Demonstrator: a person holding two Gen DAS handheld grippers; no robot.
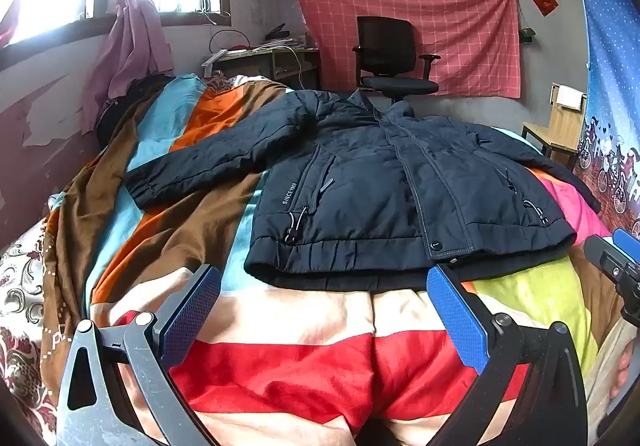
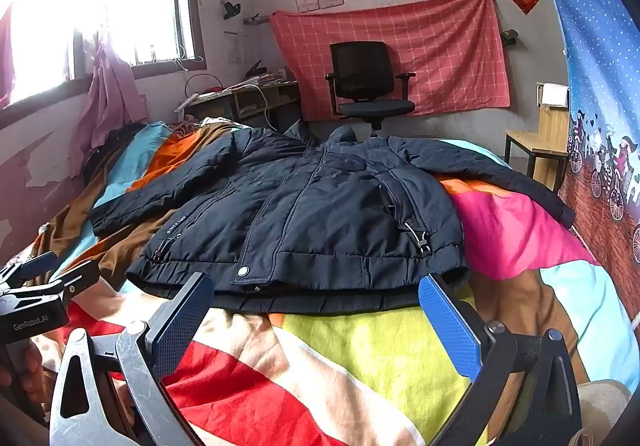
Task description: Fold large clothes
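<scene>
A dark navy padded jacket (image 1: 372, 186) lies flat, front up and closed, on a bed with a striped multicolour cover (image 1: 288, 358). Its sleeves spread out to the left and right. My left gripper (image 1: 324, 286) is open and empty, just short of the jacket's hem. In the right wrist view the same jacket (image 2: 320, 214) lies ahead, and my right gripper (image 2: 316, 290) is open and empty at the hem. The right gripper also shows at the right edge of the left wrist view (image 1: 616, 258). The left gripper shows at the left edge of the right wrist view (image 2: 44, 286).
A black office chair (image 1: 390, 58) stands beyond the bed before a pink checked cloth on the wall. A cluttered desk (image 1: 264, 58) is under the window at the back left. A wooden chair (image 1: 556, 126) and a blue printed curtain (image 1: 612, 86) are at the right.
</scene>
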